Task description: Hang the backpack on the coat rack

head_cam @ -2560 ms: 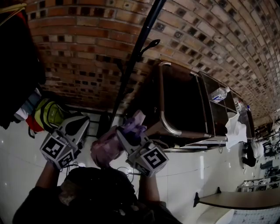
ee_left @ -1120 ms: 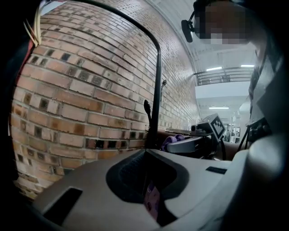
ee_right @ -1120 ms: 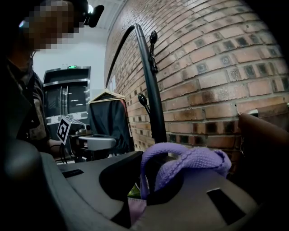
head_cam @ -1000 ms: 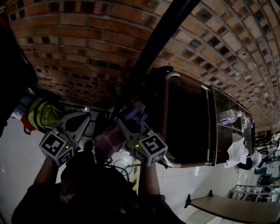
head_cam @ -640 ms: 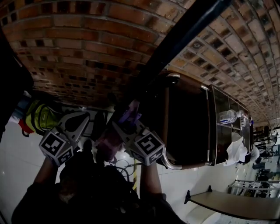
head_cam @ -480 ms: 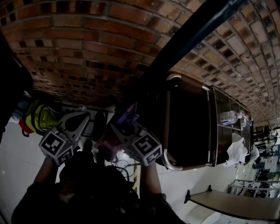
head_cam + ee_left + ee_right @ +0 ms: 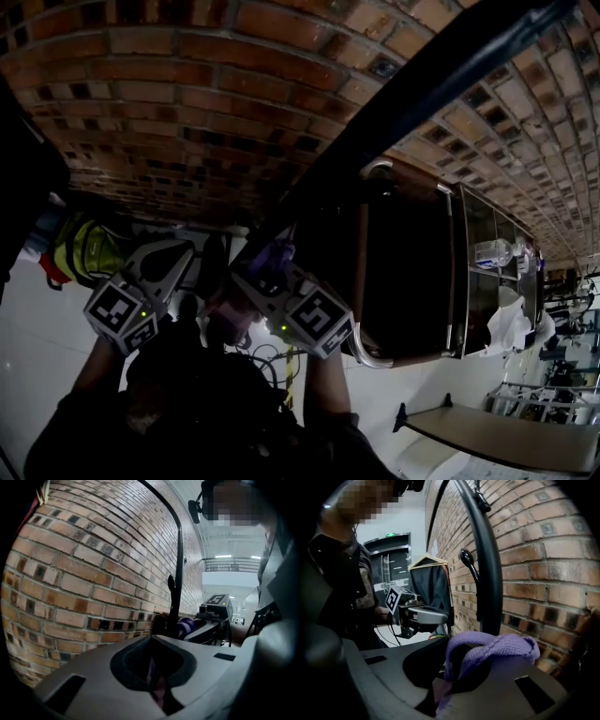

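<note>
Now nearer coat rack (image 7: 403, 112) | left gripper (image 7: 155, 679) jaws clamped on backpack (image 7: 230, 319) | right gripper (image 7: 440, 686) jaws clamped on its strap (image 7: 501, 649) | hooking looks next.

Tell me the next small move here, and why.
Probably lift the right gripper so the purple strap loop in its jaws slips over the knobbed hook on the coat rack pole. The loop sits beside the pole, below that hook; the left gripper grips the backpack.

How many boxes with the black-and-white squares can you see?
2. The left cube is on the left gripper, low left in the head view; the right cube is on the right gripper beside it. Both grippers clamp the purple backpack. No others show.
</note>
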